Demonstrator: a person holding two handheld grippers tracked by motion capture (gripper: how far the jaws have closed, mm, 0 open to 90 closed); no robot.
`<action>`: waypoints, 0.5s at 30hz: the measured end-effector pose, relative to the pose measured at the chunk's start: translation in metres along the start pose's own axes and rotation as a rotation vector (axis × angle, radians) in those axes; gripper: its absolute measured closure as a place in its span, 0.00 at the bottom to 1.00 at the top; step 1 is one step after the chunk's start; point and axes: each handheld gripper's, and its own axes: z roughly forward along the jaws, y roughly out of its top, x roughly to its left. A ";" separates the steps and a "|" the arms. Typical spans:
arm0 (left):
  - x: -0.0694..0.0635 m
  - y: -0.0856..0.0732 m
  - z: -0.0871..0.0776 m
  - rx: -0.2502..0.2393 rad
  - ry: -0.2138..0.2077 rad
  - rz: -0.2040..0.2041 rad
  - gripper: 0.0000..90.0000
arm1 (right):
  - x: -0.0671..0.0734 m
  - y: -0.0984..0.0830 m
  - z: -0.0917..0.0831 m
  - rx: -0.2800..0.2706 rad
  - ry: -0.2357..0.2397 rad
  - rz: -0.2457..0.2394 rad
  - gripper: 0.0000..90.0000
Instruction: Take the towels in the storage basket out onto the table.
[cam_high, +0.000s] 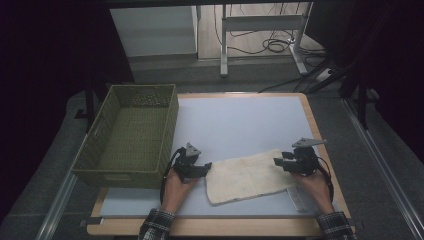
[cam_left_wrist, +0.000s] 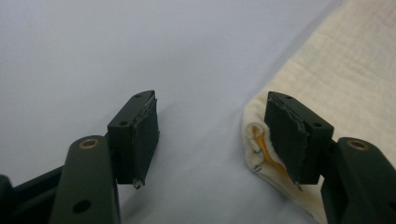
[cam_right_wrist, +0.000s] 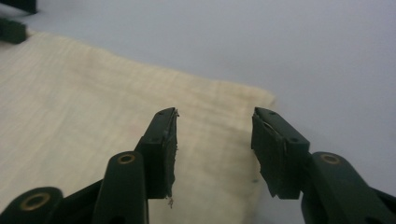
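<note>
**Both grippers released at the ends of a folded cloth**

If either claw lifts carelessly, a pad could snag the cream cloth (cam_high: 248, 175) and undo its fold. The left gripper (cam_high: 204, 168) stands open beside the cloth's left end; the right gripper (cam_high: 278, 162), also open, hovers over its right end. A green basket (cam_high: 131, 134) sits left of both.

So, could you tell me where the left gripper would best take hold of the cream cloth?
Probably at the cloth's left end, at the folded corner beside the left gripper. There the layers curl up off the table mat, giving an edge to pinch. Come in low from the left, one jaw sliding under the fold. The jaws stand open, nothing between them.
</note>
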 end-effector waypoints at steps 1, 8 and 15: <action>0.000 0.000 0.000 0.000 -0.005 -0.002 0.39 | 0.004 -0.002 -0.001 0.002 0.006 -0.009 0.55; -0.001 0.000 0.001 -0.002 -0.004 0.009 0.37 | 0.033 -0.011 -0.005 0.017 0.082 -0.059 0.55; -0.001 -0.001 0.001 -0.002 -0.002 0.008 0.37 | 0.058 -0.012 0.000 0.025 0.149 -0.100 0.60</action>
